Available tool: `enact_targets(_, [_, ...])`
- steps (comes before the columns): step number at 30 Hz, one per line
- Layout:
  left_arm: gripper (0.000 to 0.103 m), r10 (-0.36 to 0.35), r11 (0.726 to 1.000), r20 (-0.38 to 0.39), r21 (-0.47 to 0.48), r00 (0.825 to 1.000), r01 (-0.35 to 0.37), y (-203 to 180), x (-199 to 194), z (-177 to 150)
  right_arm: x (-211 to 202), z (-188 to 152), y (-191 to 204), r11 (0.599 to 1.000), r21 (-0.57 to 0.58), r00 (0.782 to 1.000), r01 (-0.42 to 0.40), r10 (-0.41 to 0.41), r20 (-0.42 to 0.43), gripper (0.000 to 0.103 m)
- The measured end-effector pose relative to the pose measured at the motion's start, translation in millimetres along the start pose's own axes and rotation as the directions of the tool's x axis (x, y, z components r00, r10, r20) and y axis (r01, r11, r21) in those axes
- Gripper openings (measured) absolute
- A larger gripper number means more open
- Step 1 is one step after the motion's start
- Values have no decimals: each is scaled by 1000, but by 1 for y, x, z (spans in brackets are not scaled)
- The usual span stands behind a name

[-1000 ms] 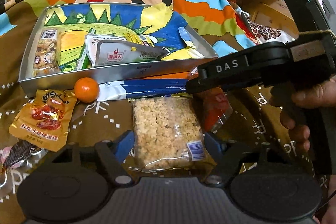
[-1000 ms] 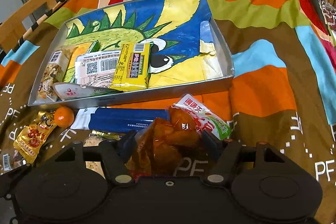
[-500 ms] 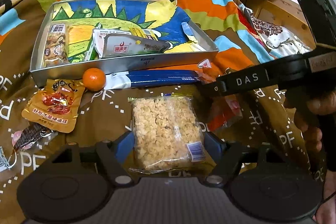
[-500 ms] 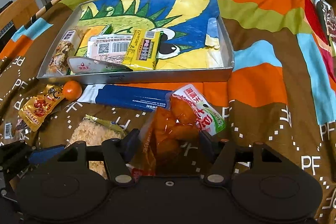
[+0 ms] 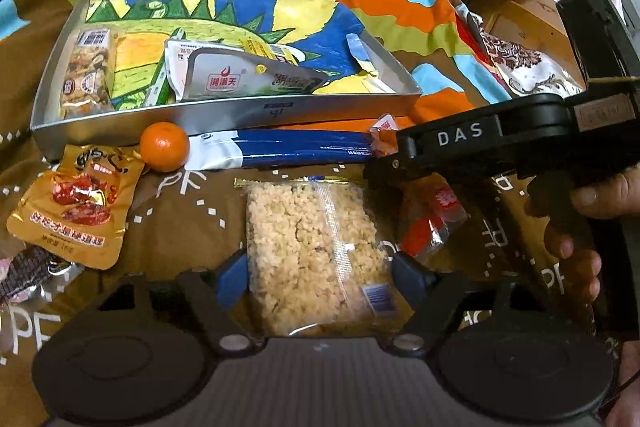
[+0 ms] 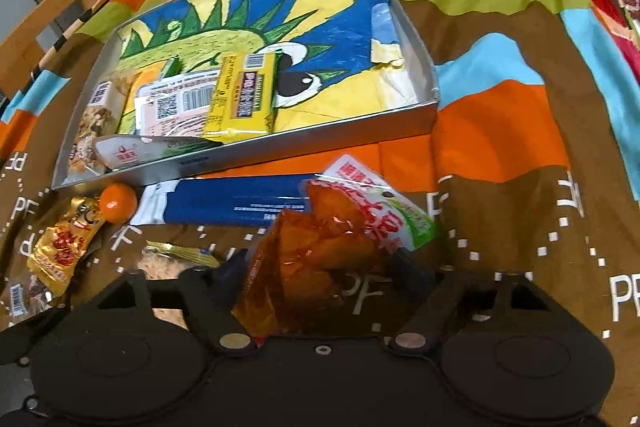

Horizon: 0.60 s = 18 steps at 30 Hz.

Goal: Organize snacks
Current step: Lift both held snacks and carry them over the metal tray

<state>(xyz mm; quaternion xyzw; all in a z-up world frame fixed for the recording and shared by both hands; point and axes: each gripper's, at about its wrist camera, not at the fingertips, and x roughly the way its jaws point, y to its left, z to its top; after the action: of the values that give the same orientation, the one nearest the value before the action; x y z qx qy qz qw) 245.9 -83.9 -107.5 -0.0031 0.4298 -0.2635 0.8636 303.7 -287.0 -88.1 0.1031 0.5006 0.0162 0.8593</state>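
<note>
A clear pack of puffed rice crisps (image 5: 312, 255) lies lengthwise between the blue pads of my left gripper (image 5: 318, 275), which is shut on its two long edges. A red-orange snack pouch (image 6: 320, 259) with a white and green top stands tilted between the fingers of my right gripper (image 6: 320, 267). Its jaws are opening, and brown cloth shows between the pouch and the right finger. The silver tray (image 5: 240, 115) with a dinosaur drawing lies just beyond and holds several packets at its left end.
In front of the tray lie a mandarin (image 5: 164, 147), a long blue pack (image 5: 288, 147) and a golden pouch (image 5: 76, 207). The right gripper's black body (image 5: 480, 139) and the hand (image 5: 580, 227) holding it fill the right side. A striped cartoon blanket covers everything.
The right gripper's fingers have spread wider around the orange pouch. The rice pack has stayed fixed between the left pads while the scene behind it shifted slightly.
</note>
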Motion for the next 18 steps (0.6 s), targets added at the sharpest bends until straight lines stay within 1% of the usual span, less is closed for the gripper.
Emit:
enact_targets(1, [78, 6, 1000, 0, 2, 1000, -6, -1, -1, 0, -1, -1, 0, 1000, -2, 1000, 3, -3, 4, 68])
enact_targets(4, [77, 43, 999, -2, -4, 999, -43, -6, -6, 0, -6, -5, -1, 1000, -7, 1000, 0, 0, 15, 64])
enact_targets(7, [77, 94, 996, 9, 6, 996, -94, -12, -18, -4, -13, -11, -1, 1000, -19, 1000, -10, 10, 21, 62])
enact_targets(11, [77, 159, 986, 44, 36, 986, -161, -22, -39, -16, -24, -20, 4, 998, -61, 999, -16, 18, 28, 61])
enact_targets(18, [77, 225, 973, 109, 19, 968, -228, -28, -63, -23, -41, -38, 12, 992, -120, 998, -28, 35, 58, 60])
